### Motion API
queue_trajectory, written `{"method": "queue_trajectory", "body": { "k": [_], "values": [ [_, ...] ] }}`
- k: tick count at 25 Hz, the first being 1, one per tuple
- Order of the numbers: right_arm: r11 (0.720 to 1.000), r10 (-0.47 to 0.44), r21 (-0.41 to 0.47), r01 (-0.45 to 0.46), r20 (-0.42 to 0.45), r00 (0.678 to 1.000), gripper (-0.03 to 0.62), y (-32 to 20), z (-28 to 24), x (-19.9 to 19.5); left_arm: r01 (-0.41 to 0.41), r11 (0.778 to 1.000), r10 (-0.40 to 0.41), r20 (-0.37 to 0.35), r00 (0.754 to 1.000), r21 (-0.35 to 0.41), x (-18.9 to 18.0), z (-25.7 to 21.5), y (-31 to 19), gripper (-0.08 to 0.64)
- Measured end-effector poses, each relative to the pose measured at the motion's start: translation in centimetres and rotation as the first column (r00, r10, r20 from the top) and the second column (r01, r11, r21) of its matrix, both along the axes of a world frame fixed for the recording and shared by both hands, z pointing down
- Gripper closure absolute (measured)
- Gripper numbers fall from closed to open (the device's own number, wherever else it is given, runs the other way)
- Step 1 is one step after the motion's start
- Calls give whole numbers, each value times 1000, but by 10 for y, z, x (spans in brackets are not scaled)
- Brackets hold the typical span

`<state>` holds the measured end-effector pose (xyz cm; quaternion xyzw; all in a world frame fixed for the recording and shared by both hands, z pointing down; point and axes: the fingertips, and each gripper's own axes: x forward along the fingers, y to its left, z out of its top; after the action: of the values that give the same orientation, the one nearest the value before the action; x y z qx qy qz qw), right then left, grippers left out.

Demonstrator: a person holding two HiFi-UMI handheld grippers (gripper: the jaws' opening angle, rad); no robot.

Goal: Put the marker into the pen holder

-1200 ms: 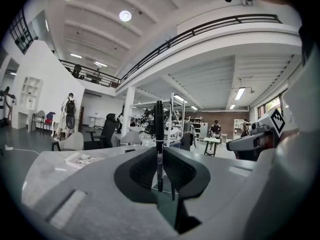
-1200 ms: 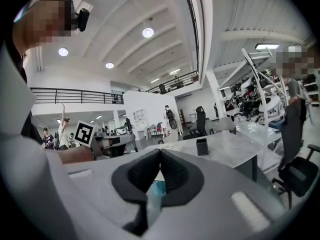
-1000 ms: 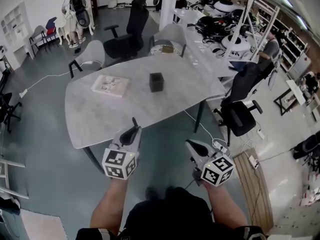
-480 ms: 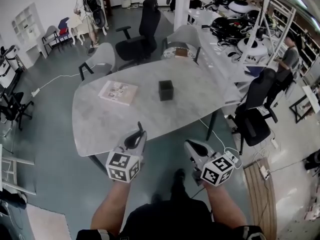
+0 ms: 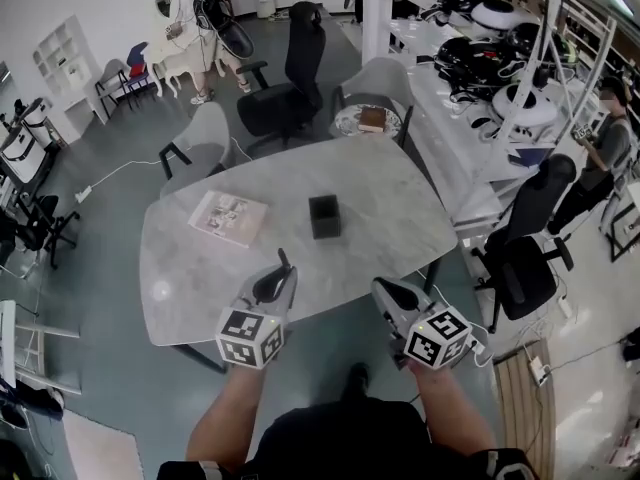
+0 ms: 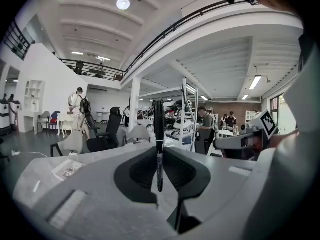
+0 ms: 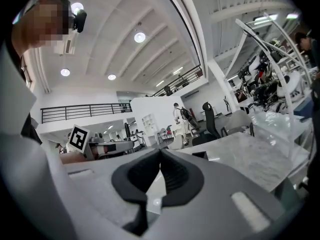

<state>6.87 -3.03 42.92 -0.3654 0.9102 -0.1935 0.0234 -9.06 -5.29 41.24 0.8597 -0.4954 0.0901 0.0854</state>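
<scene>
marker [image 6: 159, 126] pinched in left hand-held gripper [image 6: 159, 151] (upright)

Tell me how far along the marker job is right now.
Done: the marker is picked up, clamped upright in the shut left gripper. In hand: that gripper hovers by the near edge of the table, short of the pen holder standing mid-table. Left: carry the marker over the pen holder and drop it in. The right gripper is shut and empty.
</scene>
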Motion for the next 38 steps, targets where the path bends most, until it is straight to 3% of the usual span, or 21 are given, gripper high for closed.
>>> {"method": "queue_trajectory", "body": {
  "k": [9,21,28,38],
  "values": [
    [999,-54,2,54,5,999,589,-77,-7,15,50,999,-50,32,998,3,15,0,-69,515],
    [999,-41,-20,40,-75,996,589,-155,-1,-34,38,999,-38,-19,999,4,-33,6,-149,517],
    [999,-24,-29,21,-90,996,589,-174,2,-63,0,1000,-1,-48,999,-10,-54,14,-174,515],
    [998,-17,-64,12,-67,998,589,-228,20,-40,-2,996,-5,-89,996,-84,-25,38,-228,517]
  ]
}}
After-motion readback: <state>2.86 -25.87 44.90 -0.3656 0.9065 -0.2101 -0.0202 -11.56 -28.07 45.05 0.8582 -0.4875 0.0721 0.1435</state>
